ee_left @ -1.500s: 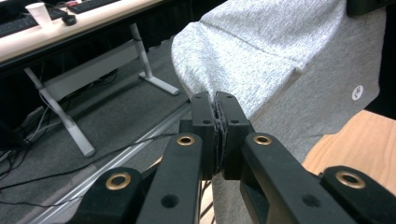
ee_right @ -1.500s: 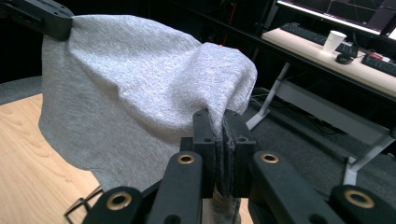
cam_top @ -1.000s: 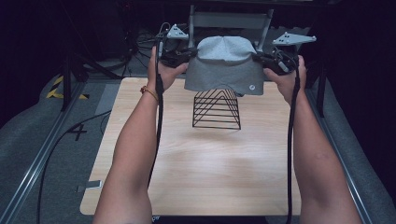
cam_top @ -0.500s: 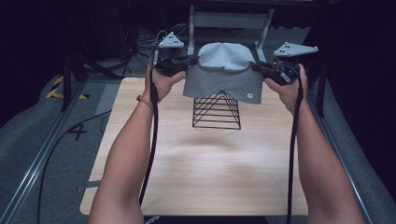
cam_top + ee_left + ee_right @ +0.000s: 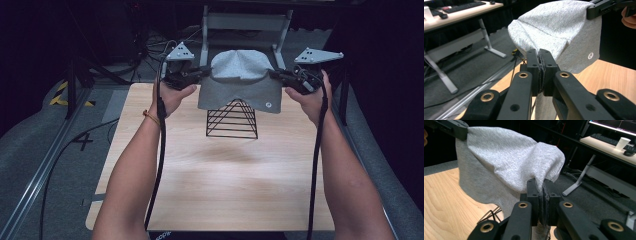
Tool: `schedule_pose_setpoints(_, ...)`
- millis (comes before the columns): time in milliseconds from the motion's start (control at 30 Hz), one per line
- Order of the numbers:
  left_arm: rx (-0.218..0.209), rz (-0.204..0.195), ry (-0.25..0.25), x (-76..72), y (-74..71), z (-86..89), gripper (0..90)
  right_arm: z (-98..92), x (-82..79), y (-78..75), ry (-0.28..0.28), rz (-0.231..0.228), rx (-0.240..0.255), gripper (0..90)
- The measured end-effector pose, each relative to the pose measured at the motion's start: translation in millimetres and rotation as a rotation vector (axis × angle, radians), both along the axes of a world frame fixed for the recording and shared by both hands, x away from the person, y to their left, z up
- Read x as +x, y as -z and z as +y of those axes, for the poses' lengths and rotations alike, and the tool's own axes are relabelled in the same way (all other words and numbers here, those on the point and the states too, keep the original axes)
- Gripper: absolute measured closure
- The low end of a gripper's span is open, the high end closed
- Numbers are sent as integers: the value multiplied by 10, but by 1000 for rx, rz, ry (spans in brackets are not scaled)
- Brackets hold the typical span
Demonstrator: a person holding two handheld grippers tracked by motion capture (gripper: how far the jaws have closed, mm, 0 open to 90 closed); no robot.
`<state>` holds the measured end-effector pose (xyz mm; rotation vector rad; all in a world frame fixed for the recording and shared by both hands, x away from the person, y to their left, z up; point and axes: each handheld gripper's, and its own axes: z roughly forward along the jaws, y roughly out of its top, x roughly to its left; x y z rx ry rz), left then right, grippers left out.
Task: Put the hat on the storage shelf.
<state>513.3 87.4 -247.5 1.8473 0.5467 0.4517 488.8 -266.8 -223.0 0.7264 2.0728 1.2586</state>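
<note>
Your left hand-held gripper (image 5: 204, 73) is black, topped by a grey three-cornered plate dotted with small dark holes. Your right hand-held gripper (image 5: 274, 75) matches it, its grey plate longer and flatter. A black cable trails from each, running down along your forearms. Both forearms are bare, no sleeves. You wear a thin orange-red band (image 5: 150, 117) on the left wrist, just below the left hand-held gripper. Seen close in the left gripper view, the jaws are matte black blocks with small recessed holes; the linkage arms behind them carry brass-coloured ring bushings and plain dark screw holes. The right gripper view shows the same build.
</note>
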Motion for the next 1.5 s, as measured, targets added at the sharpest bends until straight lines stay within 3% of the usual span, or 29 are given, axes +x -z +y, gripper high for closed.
schedule_pose_setpoints(500,48,55,4,84,457,-45,875,16,77,433,-19,69,-18,853)
schedule_pose_setpoints(767,47,83,2,61,675,-45,875,38,59,720,-28,112,-26,854)
schedule_pose_setpoints(1067,88,105,3,15,971,-91,875,32,21,1063,-32,171,-44,854)
schedule_pose_setpoints(1233,130,112,2,5,1070,-127,875,38,23,1184,-28,190,-58,854)
schedule_pose_setpoints(1333,128,119,1,2,1137,-145,875,51,42,1303,-12,208,-74,854)
schedule_pose_setpoints(1500,163,137,-5,-12,1264,-182,875,60,56,1401,-7,222,-81,854)
